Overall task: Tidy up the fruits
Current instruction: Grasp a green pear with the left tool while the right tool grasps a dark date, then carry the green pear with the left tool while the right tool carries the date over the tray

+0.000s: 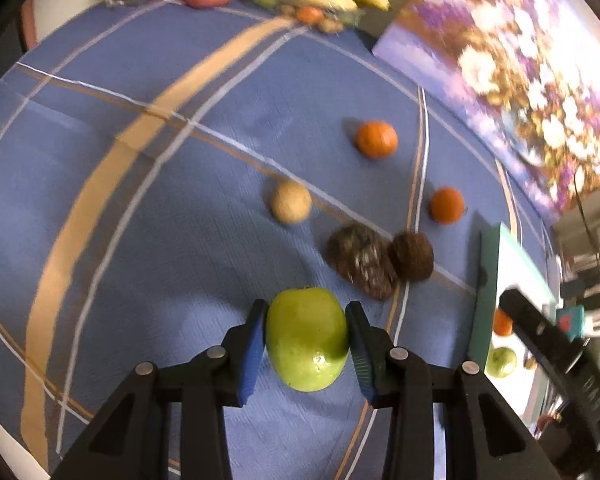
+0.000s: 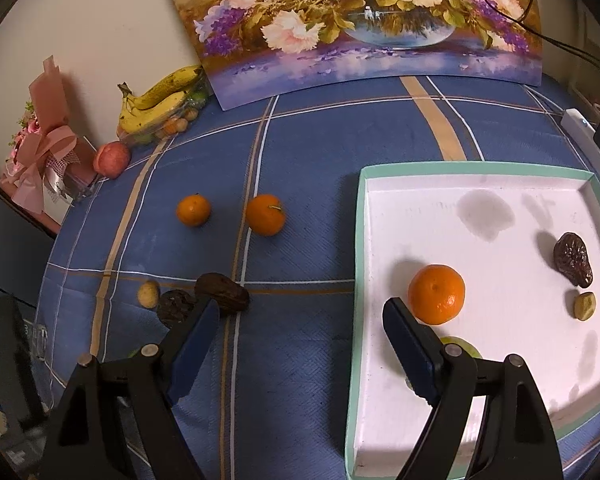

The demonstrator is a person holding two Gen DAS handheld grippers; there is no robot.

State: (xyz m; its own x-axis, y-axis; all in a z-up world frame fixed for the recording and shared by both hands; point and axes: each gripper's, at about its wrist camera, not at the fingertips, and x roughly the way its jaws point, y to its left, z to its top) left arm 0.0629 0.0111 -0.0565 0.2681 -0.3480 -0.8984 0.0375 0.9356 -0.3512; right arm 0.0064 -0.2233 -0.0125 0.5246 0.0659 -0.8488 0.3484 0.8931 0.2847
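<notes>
The left gripper clamps one green apple above the blue tablecloth, near two oranges, while the right gripper hangs open over the tray.

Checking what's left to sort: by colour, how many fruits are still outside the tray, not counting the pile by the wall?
orange fruits: 2
dark brown fruits: 2
tan fruit: 1
green fruit, gripped by the left gripper: 1
Total: 6
</notes>
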